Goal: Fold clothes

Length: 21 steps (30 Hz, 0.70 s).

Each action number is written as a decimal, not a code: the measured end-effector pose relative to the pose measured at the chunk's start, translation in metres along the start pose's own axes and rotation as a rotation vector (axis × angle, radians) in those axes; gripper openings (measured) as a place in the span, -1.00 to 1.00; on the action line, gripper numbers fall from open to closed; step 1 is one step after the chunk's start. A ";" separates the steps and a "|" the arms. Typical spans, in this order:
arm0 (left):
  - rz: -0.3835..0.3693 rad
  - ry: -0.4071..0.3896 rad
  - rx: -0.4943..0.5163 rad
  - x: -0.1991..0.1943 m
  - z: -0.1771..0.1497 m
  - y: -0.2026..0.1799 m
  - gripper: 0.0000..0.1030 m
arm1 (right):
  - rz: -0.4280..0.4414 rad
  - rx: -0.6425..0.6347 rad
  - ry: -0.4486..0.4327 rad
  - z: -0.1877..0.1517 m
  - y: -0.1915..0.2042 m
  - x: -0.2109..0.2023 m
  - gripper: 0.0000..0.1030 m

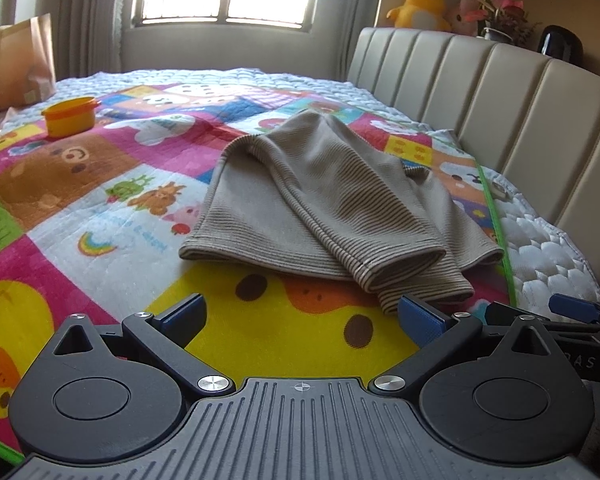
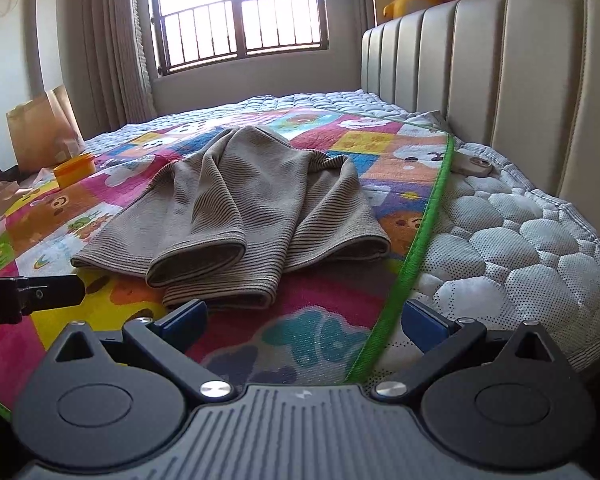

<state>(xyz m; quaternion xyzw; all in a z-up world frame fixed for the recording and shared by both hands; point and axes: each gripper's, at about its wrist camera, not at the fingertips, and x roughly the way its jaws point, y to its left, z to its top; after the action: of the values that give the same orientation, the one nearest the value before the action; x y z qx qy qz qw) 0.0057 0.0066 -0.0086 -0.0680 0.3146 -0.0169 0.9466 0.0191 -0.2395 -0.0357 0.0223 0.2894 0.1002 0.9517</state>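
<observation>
A beige ribbed striped garment (image 1: 324,208) lies partly folded on a colourful cartoon play mat (image 1: 100,200) on the bed, its sleeves laid over the body with cuffs towards me. It also shows in the right wrist view (image 2: 252,208). My left gripper (image 1: 302,320) is open and empty, low over the mat just short of the near cuffs. My right gripper (image 2: 304,322) is open and empty, over the mat's green edge (image 2: 416,252), its left fingertip close to the lower cuff. The left gripper's side (image 2: 32,294) shows at the left of the right wrist view.
An orange tub (image 1: 70,116) sits on the mat at the far left, with a brown paper bag (image 1: 16,64) behind it. A padded headboard (image 1: 520,112) runs along the right. A small metal object (image 2: 474,168) lies on the bare mattress (image 2: 500,248).
</observation>
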 end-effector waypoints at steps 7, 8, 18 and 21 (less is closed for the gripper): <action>-0.005 0.016 -0.016 0.001 -0.002 0.002 1.00 | 0.002 0.002 0.006 -0.001 0.002 0.002 1.00; -0.005 0.016 -0.018 0.001 -0.002 0.002 1.00 | 0.003 0.001 0.006 -0.001 0.002 0.002 1.00; -0.005 0.026 -0.027 0.003 -0.003 0.003 1.00 | 0.009 0.001 0.011 0.000 0.004 0.005 1.00; -0.006 0.030 -0.028 0.004 -0.003 0.004 1.00 | 0.008 -0.001 0.013 0.000 0.005 0.006 1.00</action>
<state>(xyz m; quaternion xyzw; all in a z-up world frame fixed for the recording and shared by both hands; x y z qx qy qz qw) 0.0066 0.0095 -0.0141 -0.0819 0.3287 -0.0163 0.9407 0.0233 -0.2336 -0.0389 0.0225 0.2952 0.1044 0.9494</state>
